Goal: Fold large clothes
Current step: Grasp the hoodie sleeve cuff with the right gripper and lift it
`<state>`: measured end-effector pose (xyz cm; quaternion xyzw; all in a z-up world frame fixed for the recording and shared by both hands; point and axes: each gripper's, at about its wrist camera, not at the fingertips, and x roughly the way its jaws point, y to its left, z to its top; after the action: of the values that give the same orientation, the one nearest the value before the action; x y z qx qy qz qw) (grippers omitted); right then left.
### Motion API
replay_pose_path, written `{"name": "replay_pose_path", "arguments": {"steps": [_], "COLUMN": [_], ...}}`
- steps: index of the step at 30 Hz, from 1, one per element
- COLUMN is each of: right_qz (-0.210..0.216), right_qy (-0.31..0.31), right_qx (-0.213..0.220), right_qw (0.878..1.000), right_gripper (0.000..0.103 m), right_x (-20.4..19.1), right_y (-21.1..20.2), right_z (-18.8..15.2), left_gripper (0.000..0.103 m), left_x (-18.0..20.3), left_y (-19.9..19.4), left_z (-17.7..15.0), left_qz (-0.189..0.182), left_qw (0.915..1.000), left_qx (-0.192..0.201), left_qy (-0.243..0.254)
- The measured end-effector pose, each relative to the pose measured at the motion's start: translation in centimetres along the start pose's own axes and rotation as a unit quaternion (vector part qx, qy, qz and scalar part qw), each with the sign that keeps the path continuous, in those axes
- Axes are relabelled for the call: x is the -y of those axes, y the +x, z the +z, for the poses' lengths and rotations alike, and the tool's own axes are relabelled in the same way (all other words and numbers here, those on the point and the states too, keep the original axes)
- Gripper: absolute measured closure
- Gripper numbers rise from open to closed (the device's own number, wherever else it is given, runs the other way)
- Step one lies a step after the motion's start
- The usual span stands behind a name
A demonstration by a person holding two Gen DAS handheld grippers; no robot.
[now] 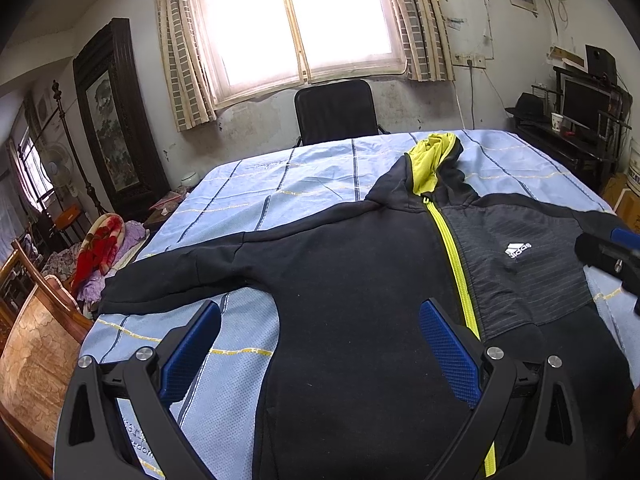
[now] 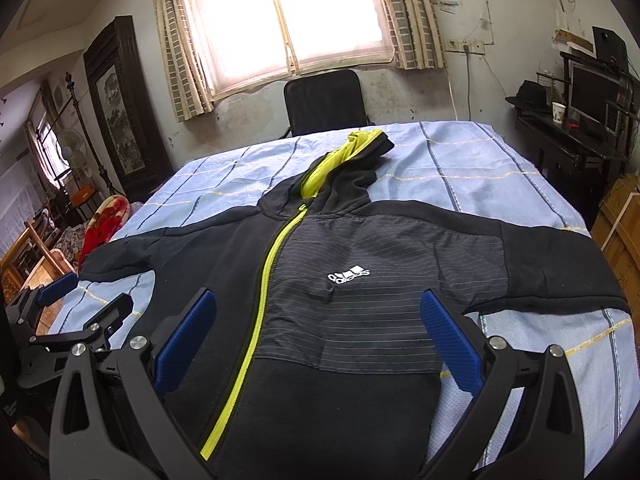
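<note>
Black hoodie (image 1: pixel 352 280) lies flat, zipped, on the blue-sheeted worktop (image 1: pixel 280 184). Left tongs (image 1: pixel 320 344) and right tongs (image 2: pixel 320 332) both spread wide, gripping nothing, above it.

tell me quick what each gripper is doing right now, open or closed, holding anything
Left gripper: open, holding nothing, above the hoodie.
Right gripper: open, holding nothing, above the hoodie's chest.

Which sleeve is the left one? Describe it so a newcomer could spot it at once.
Start at the table under the light blue sheet, where the black hoodie lies face up with its hood toward the window. The left sleeve stretches to the table's left edge. Unlike the other sleeve, it joins the plain black chest panel, not the striped grey one with the white logo.
</note>
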<state>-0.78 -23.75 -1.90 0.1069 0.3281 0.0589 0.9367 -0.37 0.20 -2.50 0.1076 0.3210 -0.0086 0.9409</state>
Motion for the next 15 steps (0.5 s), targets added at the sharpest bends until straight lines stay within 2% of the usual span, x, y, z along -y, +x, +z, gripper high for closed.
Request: {"name": "replay_pose_path", "arguments": {"steps": [4,9,12,15], "right_qz": [-0.017,-0.071,-0.099,-0.076], "right_qy": [0.011,0.063,0.141,0.247], "right_qx": [0.012,0.041,0.049,0.054], "right_qw": [1.000,0.995,0.984,0.964], "right_gripper": [0.004,0.004,0.004,0.004], "right_x": [1.5,7.1,13.0,18.8], "right_y": [-0.3,-1.6,-2.5,-3.4], "right_z": [0.6,2.0,2.1,1.0], "left_gripper": [0.003,0.003,0.003,0.003], "left_x": [0.8,1.6,2.2,2.7], "left_y": [1.8,4.3,5.1,5.7], "left_z": [-0.6,-1.8,-2.3,-2.8], "left_qz": [-0.005,-0.025,-0.019,-0.017], "left_qw": [0.9994,0.9963,0.9954,0.9944], "left_qx": [-0.030,-0.077,-0.085,-0.095], "left_qy": [0.015,0.029,0.038,0.043]}}
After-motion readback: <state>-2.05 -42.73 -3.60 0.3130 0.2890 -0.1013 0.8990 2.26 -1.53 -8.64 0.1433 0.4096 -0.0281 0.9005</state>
